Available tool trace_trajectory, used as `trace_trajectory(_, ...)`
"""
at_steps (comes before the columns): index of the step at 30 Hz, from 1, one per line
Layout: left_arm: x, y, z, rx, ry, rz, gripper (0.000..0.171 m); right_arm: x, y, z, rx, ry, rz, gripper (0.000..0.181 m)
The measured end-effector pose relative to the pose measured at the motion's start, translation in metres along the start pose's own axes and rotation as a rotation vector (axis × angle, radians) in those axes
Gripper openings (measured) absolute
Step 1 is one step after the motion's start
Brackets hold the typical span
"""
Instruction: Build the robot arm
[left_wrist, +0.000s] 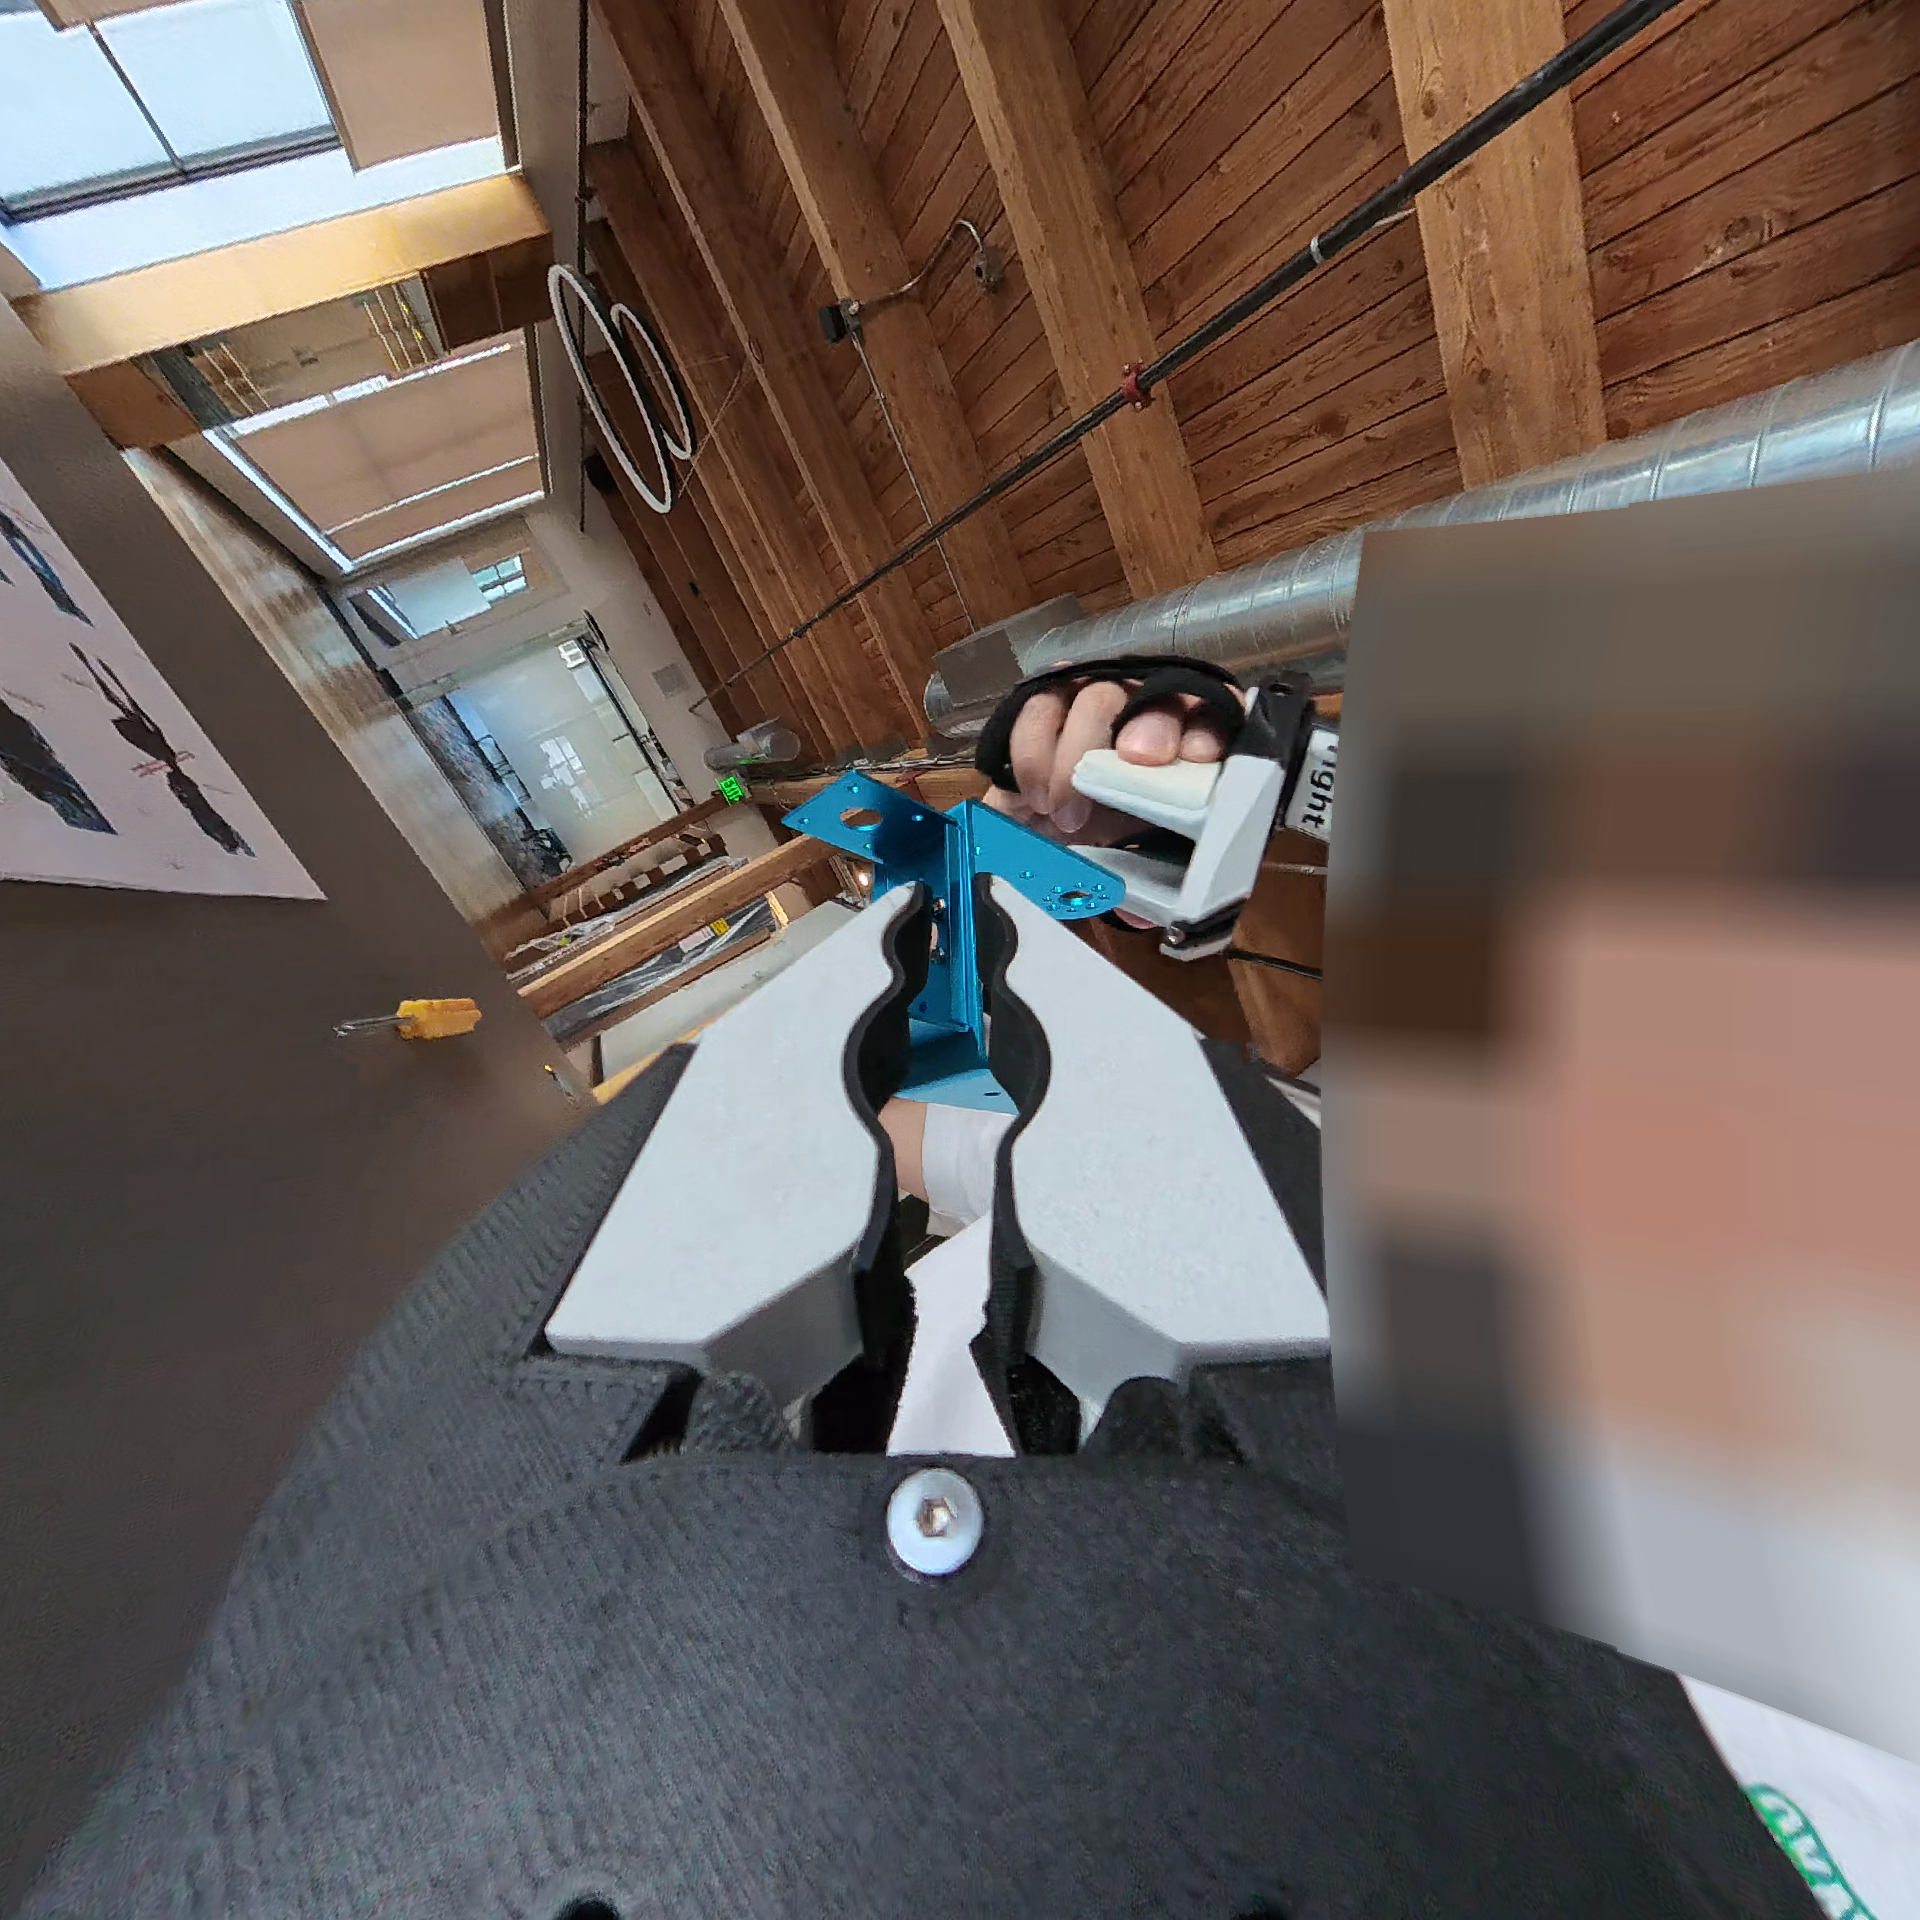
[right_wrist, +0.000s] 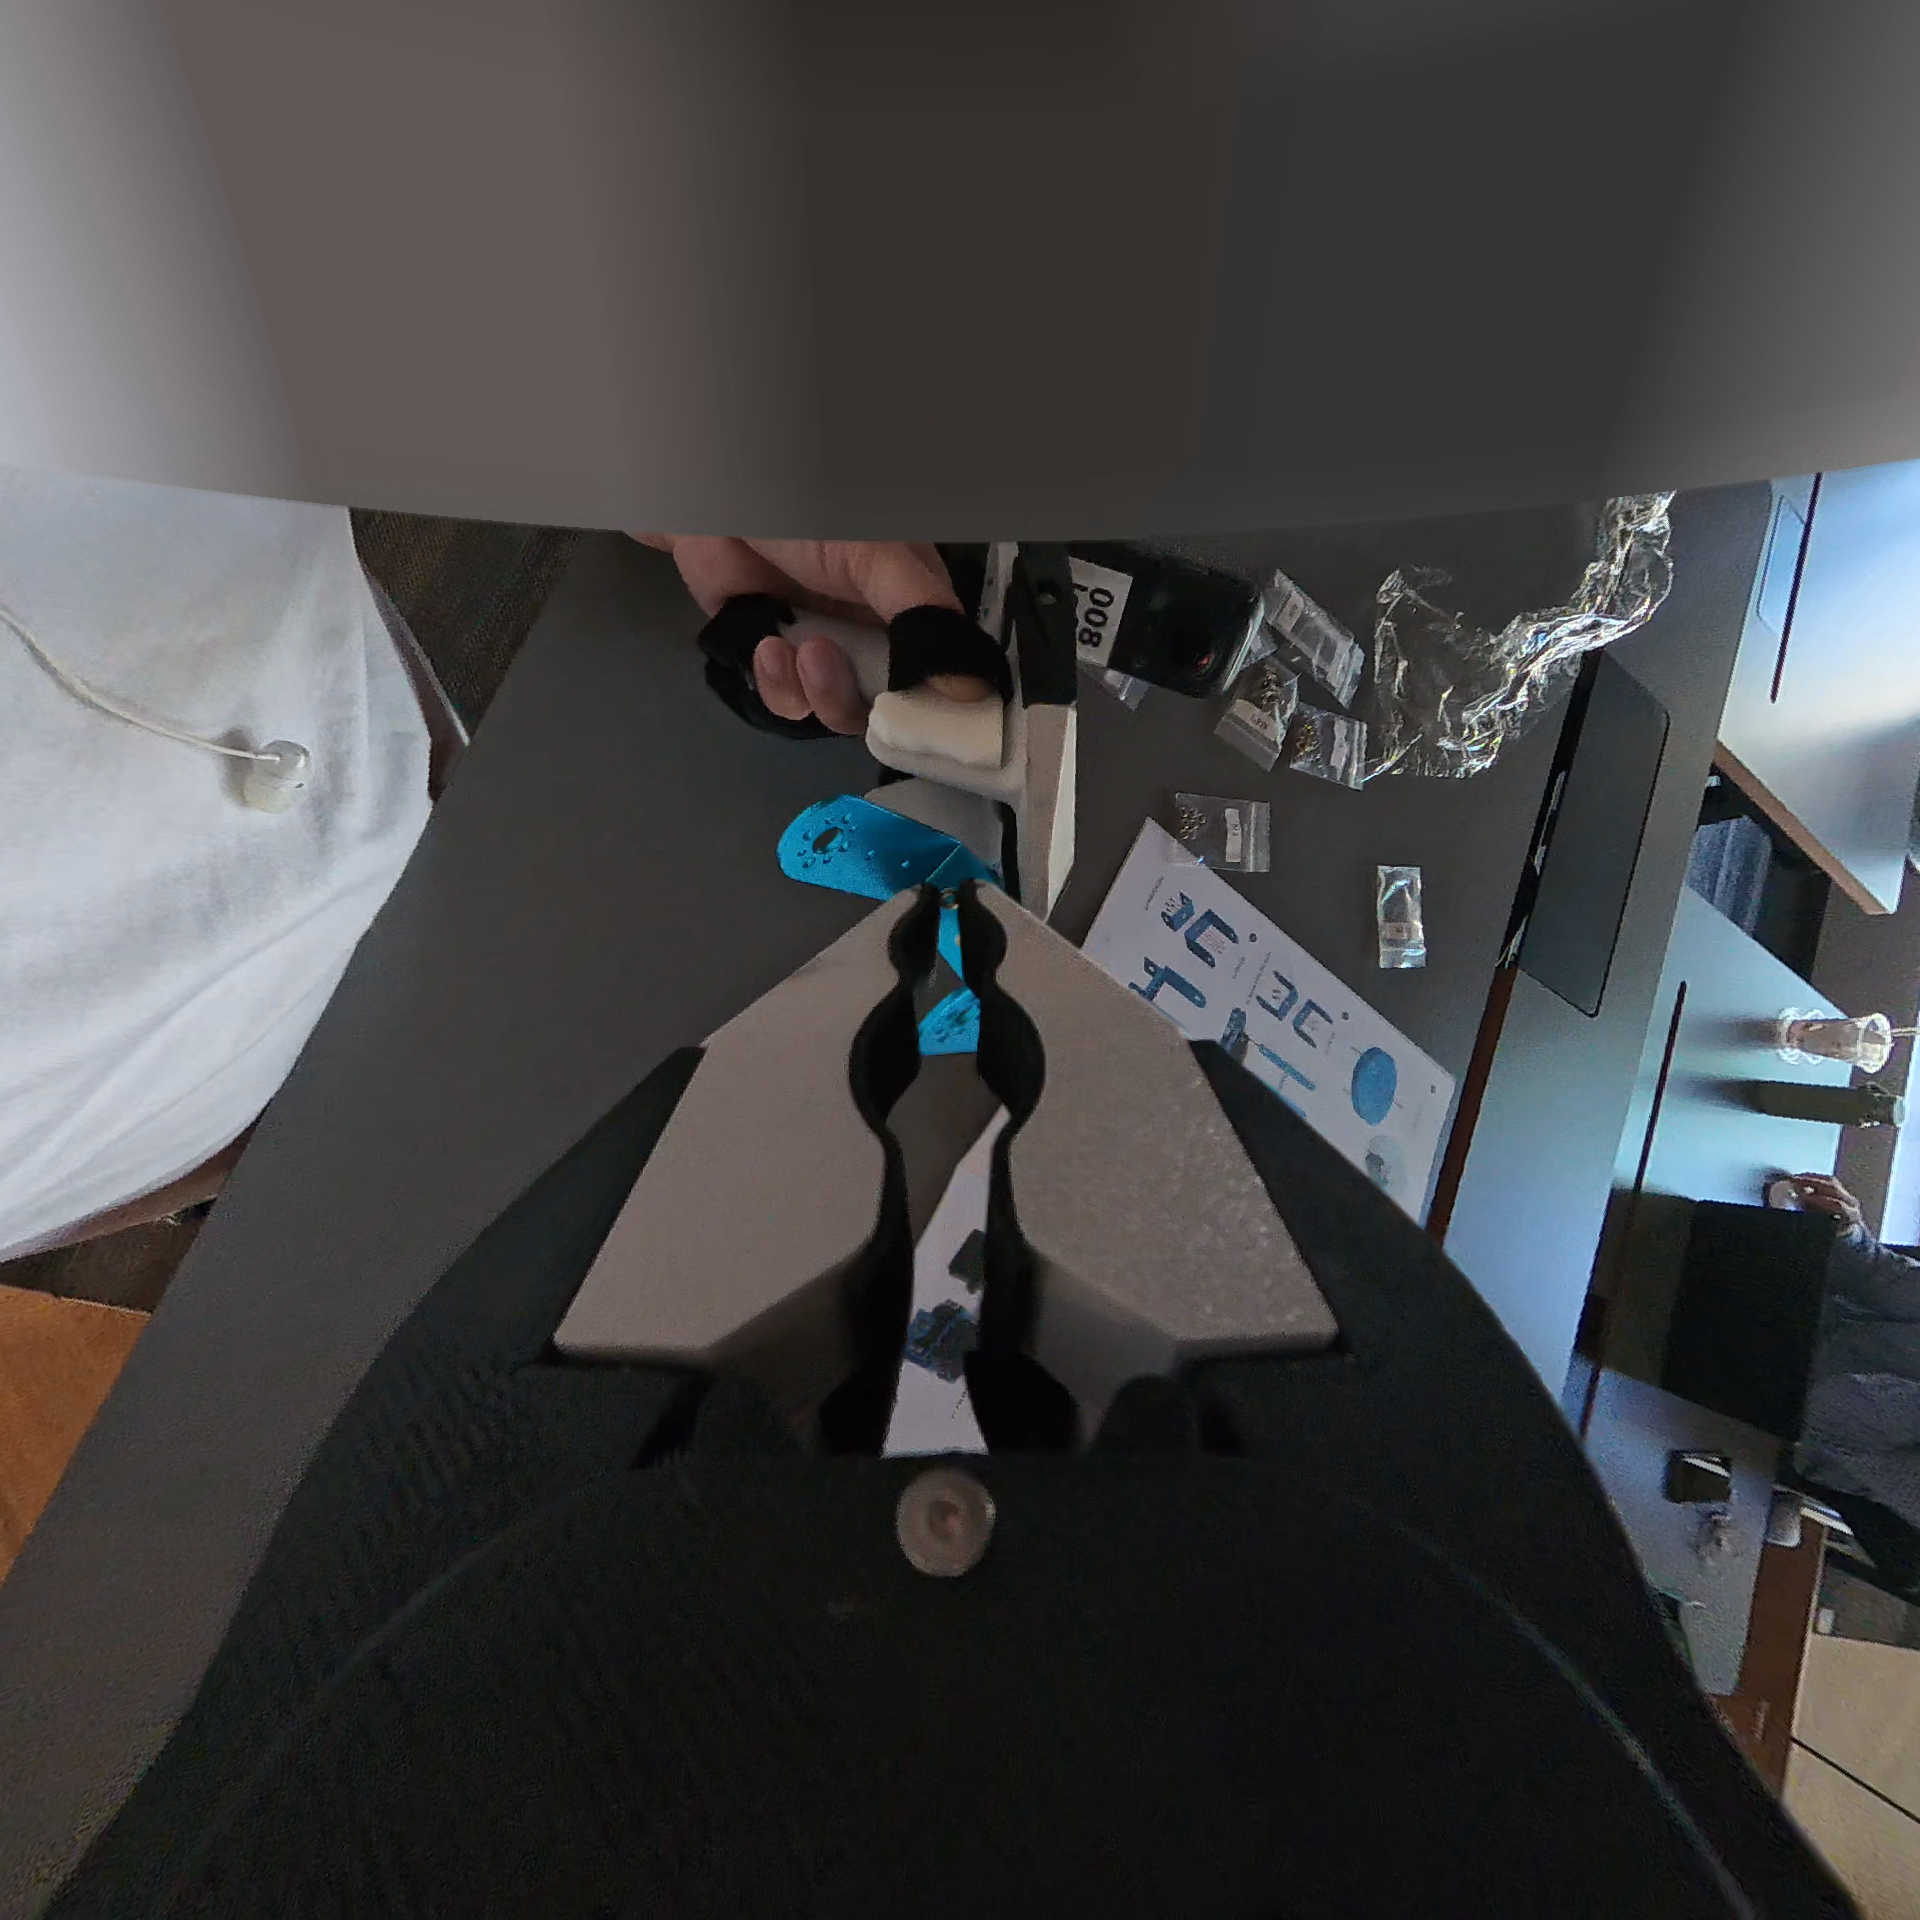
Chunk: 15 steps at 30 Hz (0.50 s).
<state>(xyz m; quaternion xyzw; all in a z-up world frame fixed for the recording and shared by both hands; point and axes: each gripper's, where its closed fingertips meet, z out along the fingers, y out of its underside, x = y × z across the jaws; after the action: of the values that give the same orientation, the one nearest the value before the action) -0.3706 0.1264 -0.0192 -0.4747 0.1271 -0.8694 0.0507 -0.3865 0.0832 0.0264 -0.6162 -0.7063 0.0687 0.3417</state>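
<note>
Left gripper (left_wrist: 951, 914): I have its jaws closed down on the blue bracket (left_wrist: 951, 935), gripping the upright web between the black pads; the bracket's drilled flanges stick out above and to either side of the tips, and the whole part is held up in the air, clear of the worktop. Right gripper (right_wrist: 940, 899): jaws nearly together, tips pinching what looks like a small brass-coloured fastener right at the bracket (right_wrist: 852, 852); too small for me to tell whether it is seated in a hole or only touching the edge. From the left wrist view the right gripper's fingers reach the bracket's rounded flange from the far side, a strapped hand (left_wrist: 1101, 738) on its handle. Below on the dark worktop (right_wrist: 623, 831): an instruction sheet (right_wrist: 1268, 997) with blue part drawings, just beyond my right jaws. Farther out, several small clear bags (right_wrist: 1226, 831) of hardware and crumpled clear wrapping (right_wrist: 1507, 644). The bags are apart from both grippers. I cannot tell whether any of them is open.
</note>
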Motion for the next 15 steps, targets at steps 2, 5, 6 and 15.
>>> trace_trajectory(2, -0.005, -0.001, 0.004, 0.024, -0.013, -0.047, 0.007, 0.004, 0.002, 0.005, -0.030, 0.012, -0.034, 0.002)
trace_trajectory(5, -0.016, -0.003, 0.007, 0.067, -0.073, -0.087, 0.007, 0.009, 0.011, 0.012, -0.083, 0.027, -0.052, 0.002)
trace_trajectory(6, -0.019, -0.003, 0.007, 0.084, -0.096, -0.097, 0.007, 0.011, 0.013, 0.014, -0.084, 0.038, -0.049, 0.002)
trace_trajectory(15, -0.051, -0.008, 0.000, 0.219, -0.228, -0.195, 0.006, 0.013, 0.067, 0.046, -0.241, 0.116, -0.110, 0.002)
